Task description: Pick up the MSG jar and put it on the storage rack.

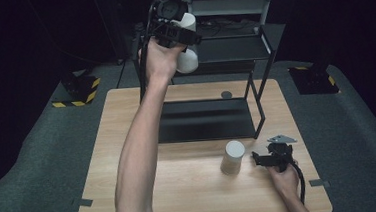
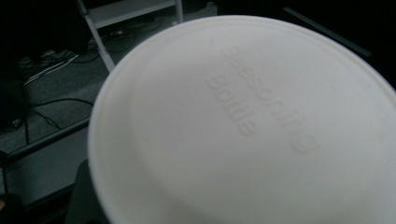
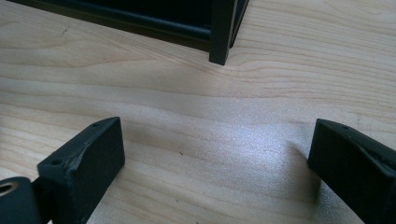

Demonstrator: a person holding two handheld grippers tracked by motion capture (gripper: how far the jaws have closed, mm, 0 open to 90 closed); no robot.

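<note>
High over the far left of the table, my left gripper (image 1: 178, 36) is shut on a white seasoning bottle (image 1: 188, 61), held beside the upper shelf (image 1: 229, 49) of a black rack. In the left gripper view the bottle's round embossed end (image 2: 243, 126) is very close to the camera. A second, beige-white bottle (image 1: 232, 157) stands upright on the wooden table (image 1: 127, 120), in front of the rack. Just right of it my right gripper (image 1: 260, 159) rests on the table. Its jaws stand wide open (image 3: 215, 158) with only bare wood between them.
The rack's lower shelf (image 1: 204, 120) lies on the table's middle, and its front right leg (image 3: 220, 32) stands just ahead of my right gripper. A small dark disc (image 1: 226, 94) sits at the table's far edge. A grey shelving unit (image 1: 229, 5) stands behind the table.
</note>
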